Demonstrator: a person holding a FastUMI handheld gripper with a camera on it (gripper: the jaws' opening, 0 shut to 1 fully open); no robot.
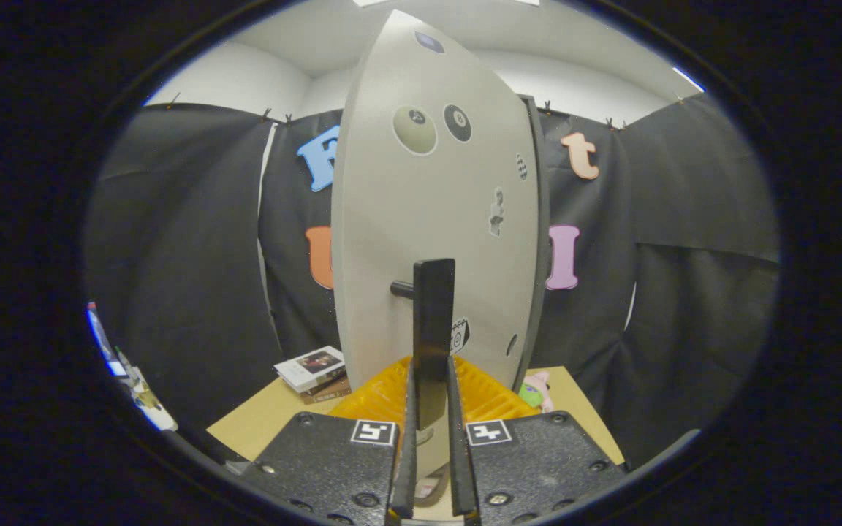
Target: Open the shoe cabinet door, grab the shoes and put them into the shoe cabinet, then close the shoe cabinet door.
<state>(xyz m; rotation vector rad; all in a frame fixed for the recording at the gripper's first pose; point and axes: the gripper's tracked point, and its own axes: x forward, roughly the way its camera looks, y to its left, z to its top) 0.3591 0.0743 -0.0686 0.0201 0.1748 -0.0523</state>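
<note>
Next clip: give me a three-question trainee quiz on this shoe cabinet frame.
1. True or false: the gripper is shut on the black handle of the cabinet door.
2. What lies just left of the door, on the tan surface? A) stack of books B) a mug C) a shoe
3. Fill in: the ridged item under the door, just beyond the fingers, is ____ in colour.

Key: 1 true; 2 A, the stack of books; 3 orange-yellow, the ridged item.
</note>
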